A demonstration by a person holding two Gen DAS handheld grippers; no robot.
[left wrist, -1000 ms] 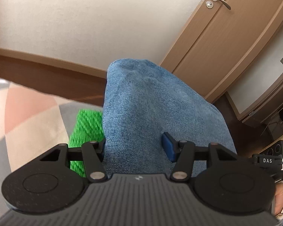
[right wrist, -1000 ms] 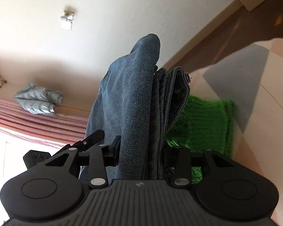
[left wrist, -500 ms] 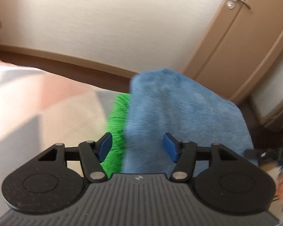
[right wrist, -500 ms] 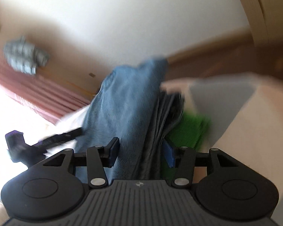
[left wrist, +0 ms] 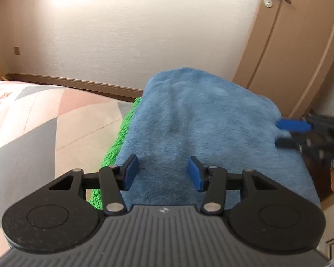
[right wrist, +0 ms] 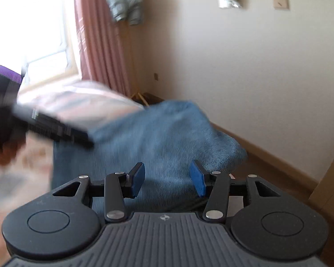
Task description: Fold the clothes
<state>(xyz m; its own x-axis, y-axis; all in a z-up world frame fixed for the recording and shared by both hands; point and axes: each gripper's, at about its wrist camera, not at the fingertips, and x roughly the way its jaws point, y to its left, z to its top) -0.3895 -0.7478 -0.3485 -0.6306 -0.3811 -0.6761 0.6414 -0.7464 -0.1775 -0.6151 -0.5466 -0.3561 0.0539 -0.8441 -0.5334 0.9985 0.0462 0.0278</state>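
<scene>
Bedroom with a patterned bedspread (left wrist: 40,120); folded jeans (left wrist: 202,129) sit mid-frame on a green sweater (left wrist: 120,133).
Left gripper (left wrist: 162,173) and right gripper (right wrist: 167,178) both gape wide, holding nothing; best to pat the pile flat and square next.

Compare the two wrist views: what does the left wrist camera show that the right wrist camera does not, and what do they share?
Left wrist only: the green knit garment beside the jeans, and the door.
Right wrist only: the pink curtain and the window.
Both: the folded jeans, and each view's own gripper, left gripper and right gripper, open.
</scene>
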